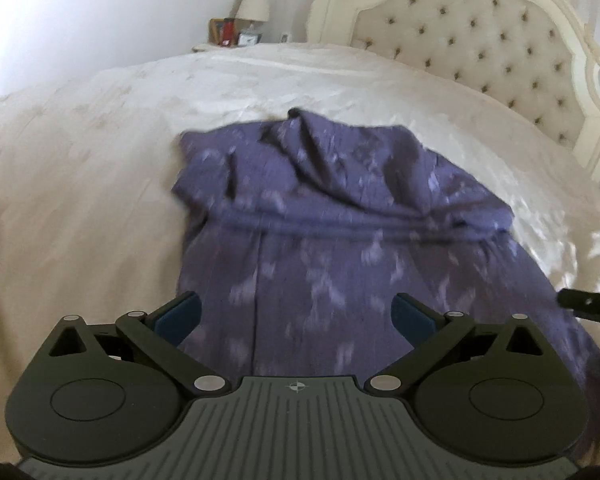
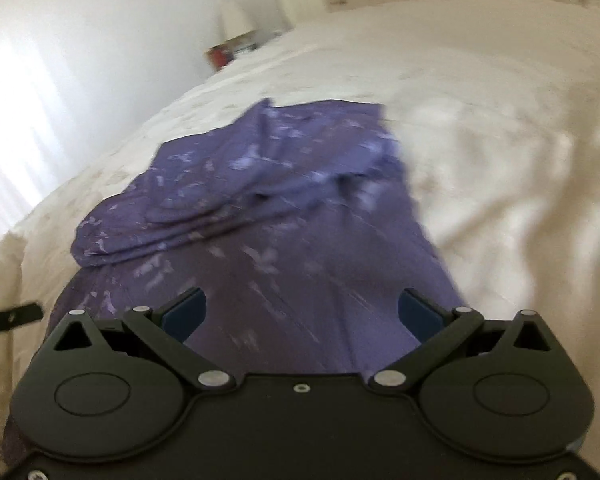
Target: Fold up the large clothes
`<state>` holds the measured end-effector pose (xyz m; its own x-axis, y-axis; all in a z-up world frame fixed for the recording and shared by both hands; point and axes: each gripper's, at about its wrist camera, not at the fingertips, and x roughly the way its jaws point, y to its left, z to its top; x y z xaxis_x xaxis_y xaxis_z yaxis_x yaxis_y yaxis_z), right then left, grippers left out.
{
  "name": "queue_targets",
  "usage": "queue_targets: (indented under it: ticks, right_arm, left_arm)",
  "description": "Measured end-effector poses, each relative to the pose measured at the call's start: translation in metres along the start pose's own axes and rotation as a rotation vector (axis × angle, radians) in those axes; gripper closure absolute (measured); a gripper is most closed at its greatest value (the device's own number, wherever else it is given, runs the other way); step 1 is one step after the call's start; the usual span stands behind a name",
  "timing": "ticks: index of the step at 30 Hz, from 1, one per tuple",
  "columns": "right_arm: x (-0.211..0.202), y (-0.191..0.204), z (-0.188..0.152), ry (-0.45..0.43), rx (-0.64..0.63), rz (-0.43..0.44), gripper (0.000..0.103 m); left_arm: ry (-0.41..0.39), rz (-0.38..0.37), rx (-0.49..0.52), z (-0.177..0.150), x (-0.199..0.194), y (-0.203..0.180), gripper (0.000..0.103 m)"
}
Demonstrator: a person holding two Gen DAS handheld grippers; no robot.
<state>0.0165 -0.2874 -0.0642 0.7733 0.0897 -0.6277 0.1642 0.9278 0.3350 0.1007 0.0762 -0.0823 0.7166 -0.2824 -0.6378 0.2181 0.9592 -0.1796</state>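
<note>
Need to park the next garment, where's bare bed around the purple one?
Bare bedspread lies left of the purple garment, and between it and the headboard. The nightstand is crowded.

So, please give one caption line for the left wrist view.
Open left gripper above a purple patterned garment, partly folded on a cream bed.

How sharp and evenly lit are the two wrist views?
Left wrist: garment motion-smeared, headboard fairly crisp, fisheye bends the bed. Right wrist: heavier blur on the garment and bed, wall blown out at left.
</note>
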Motion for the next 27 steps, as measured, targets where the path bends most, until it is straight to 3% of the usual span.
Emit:
queue_targets:
  ticks: [8, 14, 17, 27]
  right_arm:
    - [-0.054, -0.036, -0.016, -0.022, 0.099, -0.082, 0.001]
    - [-0.066, -0.054, -0.019, -0.012, 0.150, -0.062, 0.001]
    - [-0.059, -0.061, -0.016, 0.047, 0.161, -0.042, 0.001]
    - [-0.010, -0.054, -0.013, 0.349, -0.005, -0.085, 0.000]
  left_arm:
    - [0.048, 0.041, -0.078, -0.041, -0.029, 0.022, 0.000]
    - [0.076, 0.044, -0.098, -0.060, -0.037, 0.032, 0.000]
    - [0.119, 0.038, -0.108, -0.068, -0.032, 0.036, 0.000]
    - [0.228, 0.021, -0.118, -0.078, -0.015, 0.041, 0.000]
